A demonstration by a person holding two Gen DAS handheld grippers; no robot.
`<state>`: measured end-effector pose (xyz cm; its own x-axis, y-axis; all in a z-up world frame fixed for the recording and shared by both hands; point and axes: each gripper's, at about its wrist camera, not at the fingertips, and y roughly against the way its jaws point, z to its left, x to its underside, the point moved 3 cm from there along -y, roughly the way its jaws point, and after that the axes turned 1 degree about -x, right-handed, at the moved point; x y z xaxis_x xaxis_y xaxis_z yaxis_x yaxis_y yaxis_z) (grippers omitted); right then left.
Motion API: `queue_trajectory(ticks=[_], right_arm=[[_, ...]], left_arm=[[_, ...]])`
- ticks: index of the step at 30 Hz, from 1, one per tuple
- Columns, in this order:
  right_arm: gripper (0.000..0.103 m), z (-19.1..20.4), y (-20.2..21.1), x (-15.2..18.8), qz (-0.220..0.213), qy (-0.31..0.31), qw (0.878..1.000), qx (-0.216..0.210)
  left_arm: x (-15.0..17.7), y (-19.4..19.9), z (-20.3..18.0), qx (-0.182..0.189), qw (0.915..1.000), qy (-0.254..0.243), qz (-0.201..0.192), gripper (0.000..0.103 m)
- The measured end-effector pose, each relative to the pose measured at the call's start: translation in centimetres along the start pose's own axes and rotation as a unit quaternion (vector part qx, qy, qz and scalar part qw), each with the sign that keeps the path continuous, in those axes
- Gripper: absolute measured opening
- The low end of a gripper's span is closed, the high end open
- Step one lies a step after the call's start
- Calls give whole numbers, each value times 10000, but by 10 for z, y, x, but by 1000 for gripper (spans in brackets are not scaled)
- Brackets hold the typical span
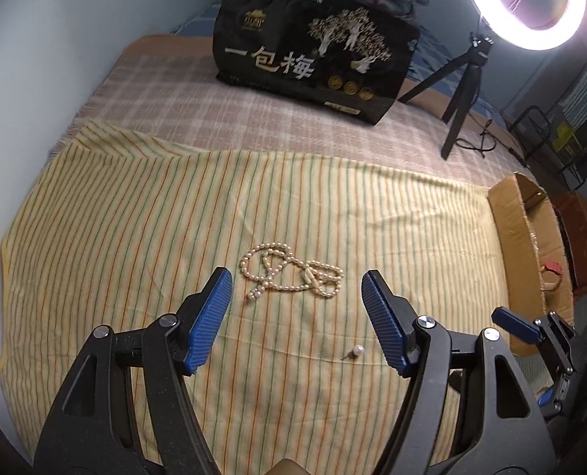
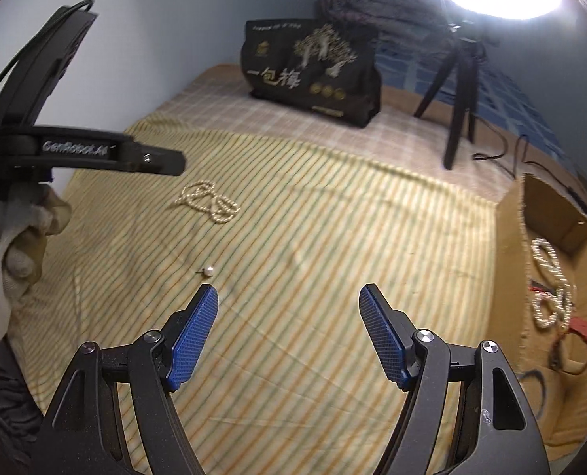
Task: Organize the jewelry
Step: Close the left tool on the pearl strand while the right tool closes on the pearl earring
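A cream pearl necklace (image 1: 291, 273) lies tangled on the striped yellow cloth (image 1: 135, 217), just beyond my open, empty left gripper (image 1: 297, 281). It also shows in the right wrist view (image 2: 210, 200) at the far left. A single pearl stud earring (image 1: 356, 351) lies near the left gripper's right finger, and in the right wrist view (image 2: 207, 271) it lies just ahead of the left fingertip of my open, empty right gripper (image 2: 289, 297). A cardboard box (image 2: 546, 237) at the right holds another pearl necklace (image 2: 548, 285) and a red piece (image 2: 582, 332).
A black printed bag (image 1: 313, 59) stands at the back of the bed on a checked blanket (image 1: 175, 91). A ring light (image 1: 527, 4) on a black tripod (image 1: 463, 91) with a cable stands back right. The cardboard box (image 1: 531, 245) sits at the cloth's right edge.
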<state>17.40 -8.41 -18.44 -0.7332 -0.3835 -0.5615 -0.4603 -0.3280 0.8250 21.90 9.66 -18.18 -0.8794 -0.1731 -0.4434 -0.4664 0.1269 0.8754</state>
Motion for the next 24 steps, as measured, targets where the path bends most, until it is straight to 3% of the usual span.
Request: queue_trajectory(ticks=[11, 12, 22, 24], right_arm=[[74, 15, -26, -2, 286, 27, 9989, -376], [74, 19, -28, -1, 341, 68, 9977, -589], [73, 40, -47, -3, 398, 301, 9958, -762], [69, 43, -49, -5, 400, 326, 9954, -809]], left_arm=[[1, -33, 5, -161, 9995, 76, 263, 70], [0, -34, 6, -153, 9995, 77, 277, 70], [-3, -52, 15, -109, 9982, 345, 482, 70], [-4, -53, 16, -51, 9980, 430, 469, 70]])
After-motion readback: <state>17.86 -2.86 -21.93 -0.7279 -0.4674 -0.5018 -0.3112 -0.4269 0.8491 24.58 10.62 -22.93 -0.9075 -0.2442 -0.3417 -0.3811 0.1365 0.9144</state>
